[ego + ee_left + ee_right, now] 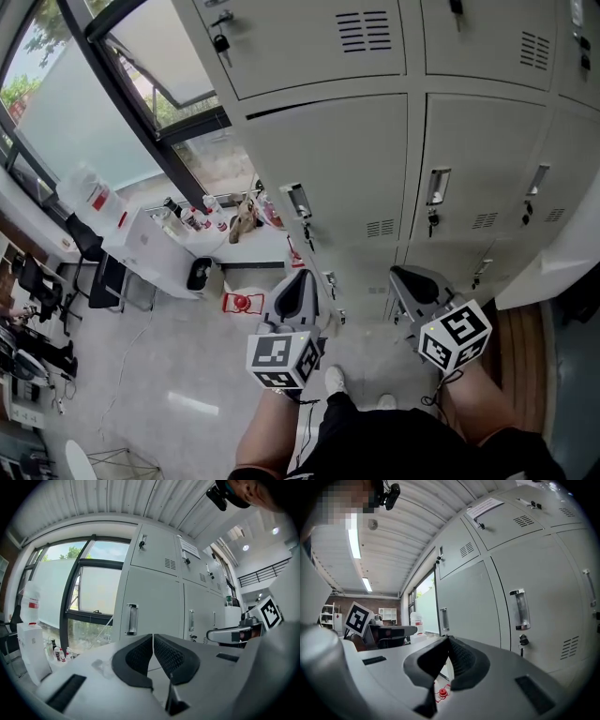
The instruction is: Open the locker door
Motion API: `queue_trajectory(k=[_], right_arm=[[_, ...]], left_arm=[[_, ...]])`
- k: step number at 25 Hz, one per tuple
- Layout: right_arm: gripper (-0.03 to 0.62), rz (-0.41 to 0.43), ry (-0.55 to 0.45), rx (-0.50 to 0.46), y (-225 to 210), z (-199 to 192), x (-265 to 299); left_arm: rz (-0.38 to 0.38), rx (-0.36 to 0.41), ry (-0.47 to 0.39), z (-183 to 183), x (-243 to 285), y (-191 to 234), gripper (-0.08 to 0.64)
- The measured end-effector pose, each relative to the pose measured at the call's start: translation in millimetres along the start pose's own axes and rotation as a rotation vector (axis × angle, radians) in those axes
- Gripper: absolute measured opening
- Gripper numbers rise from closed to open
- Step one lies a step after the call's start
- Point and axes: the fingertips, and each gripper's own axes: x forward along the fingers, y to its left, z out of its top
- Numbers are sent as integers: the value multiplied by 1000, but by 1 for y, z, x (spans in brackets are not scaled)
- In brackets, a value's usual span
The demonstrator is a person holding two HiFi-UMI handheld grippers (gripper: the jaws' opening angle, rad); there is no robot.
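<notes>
A bank of pale grey lockers fills the far side of the head view. The door [337,169] ahead of my left gripper [298,279] has a recessed handle [298,201] with a key below it. The neighbouring door [478,159] has its handle [437,187] ahead of my right gripper [403,274]. All the doors look closed. Both grippers hang at waist height, well short of the lockers. In the left gripper view the jaws [153,637] meet with nothing between them, and a handle [131,619] stands beyond. The right gripper [447,639] is shut and empty too, with a handle [520,609] and key [523,641] to its right.
A white table [248,248] with bottles stands against the window at the left, with a black chair [98,267] beside it. A red object [241,302] lies on the floor by the lockers. A white jug [29,606] sits at the left. A wooden strip [520,347] runs along the right.
</notes>
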Motion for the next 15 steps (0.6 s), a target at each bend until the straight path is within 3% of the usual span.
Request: queue_trajectory(k=[15], right_arm=[[54, -75, 1, 47, -23, -1, 56]], left_arm=[[-2, 25, 21, 7, 69, 63, 23]])
